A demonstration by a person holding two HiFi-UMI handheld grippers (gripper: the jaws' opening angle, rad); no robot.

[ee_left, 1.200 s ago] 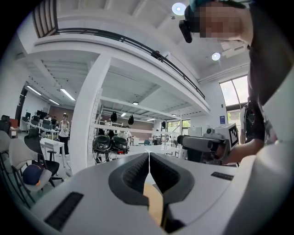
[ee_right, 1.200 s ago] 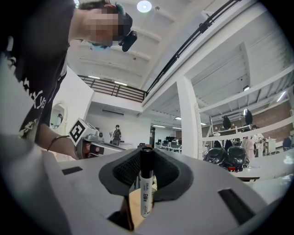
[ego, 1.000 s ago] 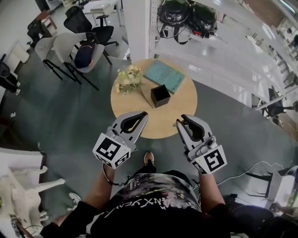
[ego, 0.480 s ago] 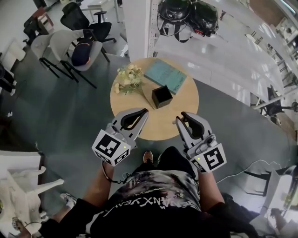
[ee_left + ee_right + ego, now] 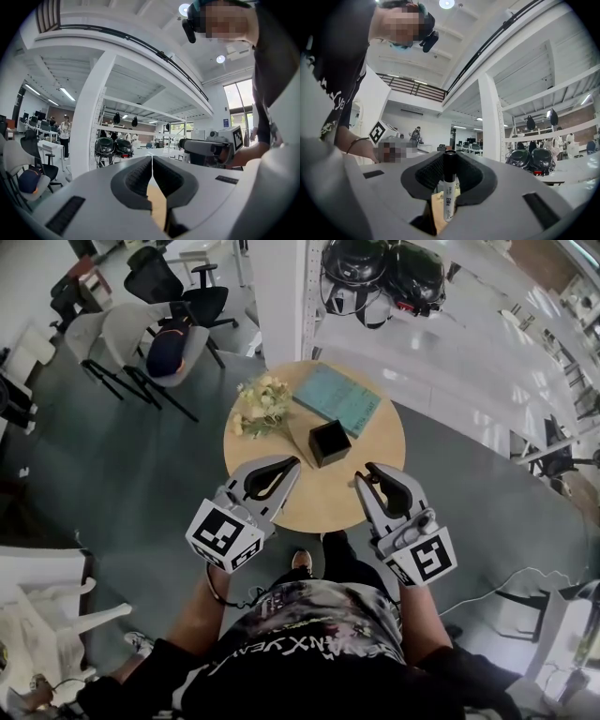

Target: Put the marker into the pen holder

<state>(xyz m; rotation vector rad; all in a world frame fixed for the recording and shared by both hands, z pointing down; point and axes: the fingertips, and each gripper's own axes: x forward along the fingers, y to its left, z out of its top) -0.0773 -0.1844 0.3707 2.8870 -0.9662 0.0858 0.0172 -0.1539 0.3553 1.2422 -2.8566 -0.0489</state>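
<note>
Right gripper (image 5: 449, 161): clenched on the marker (image 5: 448, 192), with the pads pressing its barrel from both sides.
Left gripper (image 5: 152, 165): jaws closed on each other with nothing between them; I count it idle.
Marker: upright across the right jaws, dark cap on top, white barrel hanging below them.
Pen holder (image 5: 329, 443): black and open-topped, near the middle of the round table (image 5: 380, 442), just beside the book (image 5: 336, 397), with the flowers (image 5: 258, 404) near.
Bearing: in the head view, the holder lies at about 11 o'clock from the right jaws and about 1 o'clock from the left.
Nearer hand: I judge both about equally near, but only the right carries the marker.
Coming move: I expect no wrist turn, since the marker's long axis already suits the upward opening.
</note>
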